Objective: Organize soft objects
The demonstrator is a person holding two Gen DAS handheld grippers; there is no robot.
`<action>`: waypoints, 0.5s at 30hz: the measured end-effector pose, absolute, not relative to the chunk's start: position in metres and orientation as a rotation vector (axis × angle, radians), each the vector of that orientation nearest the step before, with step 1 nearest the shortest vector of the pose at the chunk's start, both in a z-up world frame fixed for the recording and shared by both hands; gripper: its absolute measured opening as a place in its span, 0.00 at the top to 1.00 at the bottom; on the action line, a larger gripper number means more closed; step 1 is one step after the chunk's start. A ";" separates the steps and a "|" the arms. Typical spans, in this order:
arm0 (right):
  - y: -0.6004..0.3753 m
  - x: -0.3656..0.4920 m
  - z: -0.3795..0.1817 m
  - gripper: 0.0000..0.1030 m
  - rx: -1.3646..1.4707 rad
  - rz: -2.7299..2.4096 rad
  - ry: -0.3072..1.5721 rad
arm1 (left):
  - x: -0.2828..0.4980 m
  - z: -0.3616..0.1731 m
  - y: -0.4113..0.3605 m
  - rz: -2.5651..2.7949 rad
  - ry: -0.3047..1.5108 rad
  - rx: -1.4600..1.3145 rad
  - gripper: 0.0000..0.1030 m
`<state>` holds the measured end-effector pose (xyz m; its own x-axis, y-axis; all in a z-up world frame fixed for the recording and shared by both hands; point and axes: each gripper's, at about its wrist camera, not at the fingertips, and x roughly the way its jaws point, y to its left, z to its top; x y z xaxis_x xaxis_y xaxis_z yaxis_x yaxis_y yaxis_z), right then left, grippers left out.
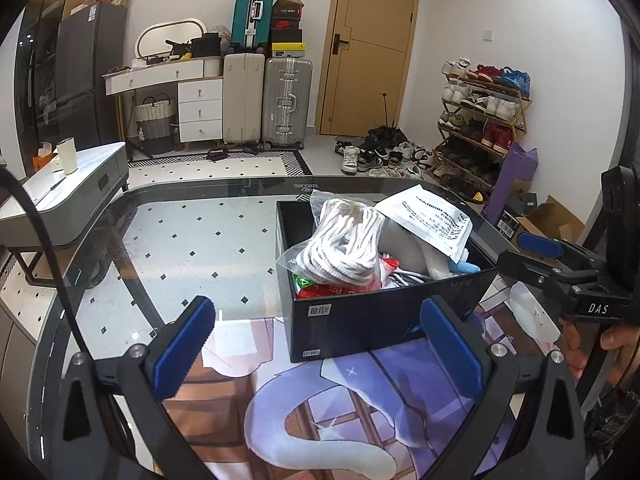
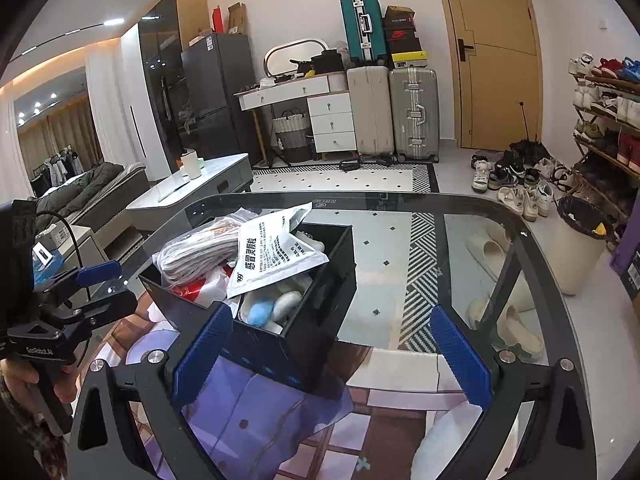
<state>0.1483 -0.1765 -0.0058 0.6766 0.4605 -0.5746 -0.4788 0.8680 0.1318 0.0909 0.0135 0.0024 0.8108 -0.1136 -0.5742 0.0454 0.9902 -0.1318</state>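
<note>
A black box (image 1: 372,320) stands on a printed mat (image 1: 304,412) on the glass table. It is filled with a clear bag of white cord (image 1: 344,240), a white printed packet (image 1: 428,220), a grey and white plush (image 1: 420,256) with a blue part, and red wrappers (image 1: 328,290). My left gripper (image 1: 320,348) is open just in front of the box's near wall, holding nothing. In the right wrist view, my right gripper (image 2: 332,360) is open at the near corner of the box (image 2: 304,344), under the packet (image 2: 272,256). Each gripper shows in the other's view: right gripper (image 1: 512,250), left gripper (image 2: 126,286).
The glass table's rim (image 2: 520,236) curves round behind the box. Slippers (image 2: 492,248) and a bin (image 2: 580,244) show on the floor beyond it. A white scrap (image 1: 532,316) lies on the mat by the right gripper. A low grey table (image 1: 68,192) stands to the left, with suitcases and a shoe rack by the far wall.
</note>
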 end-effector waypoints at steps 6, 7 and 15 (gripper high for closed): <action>-0.172 0.143 -0.007 0.02 -0.050 0.530 0.608 | 0.088 -0.004 0.011 -0.075 0.594 -0.099 0.00; -0.171 0.142 -0.007 0.02 -0.057 0.528 0.602 | 0.087 -0.006 0.010 -0.075 0.588 -0.094 0.00; -0.170 0.138 -0.014 0.02 -0.048 0.532 0.594 | 0.087 -0.010 0.010 -0.065 0.565 -0.089 0.00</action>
<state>0.1375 -0.1701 -0.0139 0.6984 0.4640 -0.5449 -0.4911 0.8645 0.1068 0.0871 0.0099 -0.0097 0.8429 -0.0857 -0.5313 0.0368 0.9941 -0.1019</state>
